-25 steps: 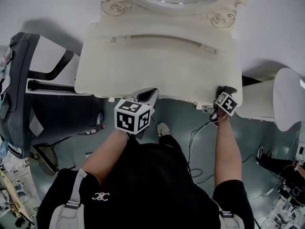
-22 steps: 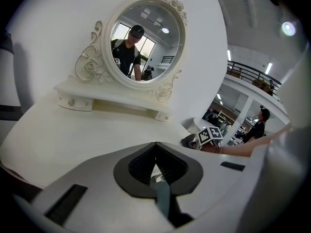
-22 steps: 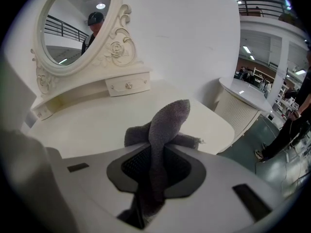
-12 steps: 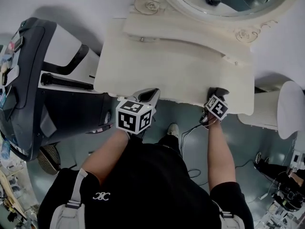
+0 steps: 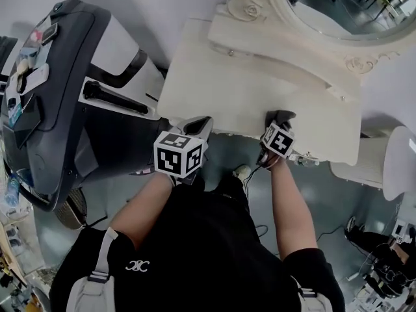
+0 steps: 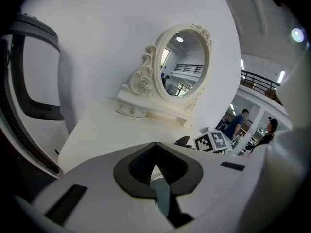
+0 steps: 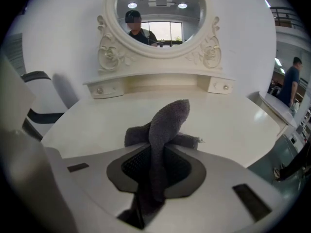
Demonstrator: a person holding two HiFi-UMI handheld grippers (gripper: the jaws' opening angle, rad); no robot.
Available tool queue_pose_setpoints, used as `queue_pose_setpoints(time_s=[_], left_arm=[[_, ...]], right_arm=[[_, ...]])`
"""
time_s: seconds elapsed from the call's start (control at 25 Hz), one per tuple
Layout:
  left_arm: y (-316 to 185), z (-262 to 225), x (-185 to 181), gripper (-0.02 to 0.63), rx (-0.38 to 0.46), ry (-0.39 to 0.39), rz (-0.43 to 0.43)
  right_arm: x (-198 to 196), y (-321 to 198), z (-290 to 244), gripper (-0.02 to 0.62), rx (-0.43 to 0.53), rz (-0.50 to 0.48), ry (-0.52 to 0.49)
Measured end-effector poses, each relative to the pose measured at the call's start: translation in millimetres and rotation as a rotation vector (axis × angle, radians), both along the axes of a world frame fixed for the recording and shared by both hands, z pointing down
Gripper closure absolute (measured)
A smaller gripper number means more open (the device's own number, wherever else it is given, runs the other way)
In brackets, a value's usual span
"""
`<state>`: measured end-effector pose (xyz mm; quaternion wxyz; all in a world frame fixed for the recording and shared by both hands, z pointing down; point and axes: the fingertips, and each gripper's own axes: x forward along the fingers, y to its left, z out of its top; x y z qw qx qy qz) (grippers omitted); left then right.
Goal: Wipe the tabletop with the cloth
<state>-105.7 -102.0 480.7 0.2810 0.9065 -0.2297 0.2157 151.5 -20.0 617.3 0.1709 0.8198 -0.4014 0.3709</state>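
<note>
A dark grey cloth point(image 7: 167, 120) is pinched between the jaws of my right gripper point(image 7: 156, 152), and its free end lies bunched on the cream tabletop point(image 7: 233, 125). In the head view the right gripper point(image 5: 278, 125) presses the cloth point(image 5: 279, 116) onto the tabletop point(image 5: 221, 96) close to the front edge, right of its middle. My left gripper point(image 5: 200, 123) hangs just off the front edge, to the left of the right one. Its jaws are shut with nothing between them point(image 6: 156, 147), and the tabletop point(image 6: 107, 130) lies ahead.
An oval mirror point(image 5: 338, 5) in a carved cream frame stands at the table's back with small drawers below it. A big black and white machine point(image 5: 58, 109) stands left of the table. A white ribbed stool point(image 5: 390, 161) stands at the right. Cables lie on the floor.
The right gripper has slid the cloth leftward along the table's front edge, away from the right corner. The left gripper has stayed by the front edge. The head view has swung.
</note>
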Motion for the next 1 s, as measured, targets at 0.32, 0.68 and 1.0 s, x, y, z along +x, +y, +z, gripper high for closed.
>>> queue_pose_setpoints(time_s=[0.32,0.68,1.0], left_arm=[[-37,-7,-69,0.598,0.005,0.01,-0.171],[-57,-8,-152,0.598,0.006,0.007,-0.352],[-63,-1,-200,0.6,-0.01,-0.009,-0.459]], right_arm=[[-124,-76,-4,0.518,-0.026,-0.248,-0.065],[-287,-164,-7,0.518,0.04,-0.5,-0.345],[-348,-214,-9,0.518,0.062,-0.628,-0.385]])
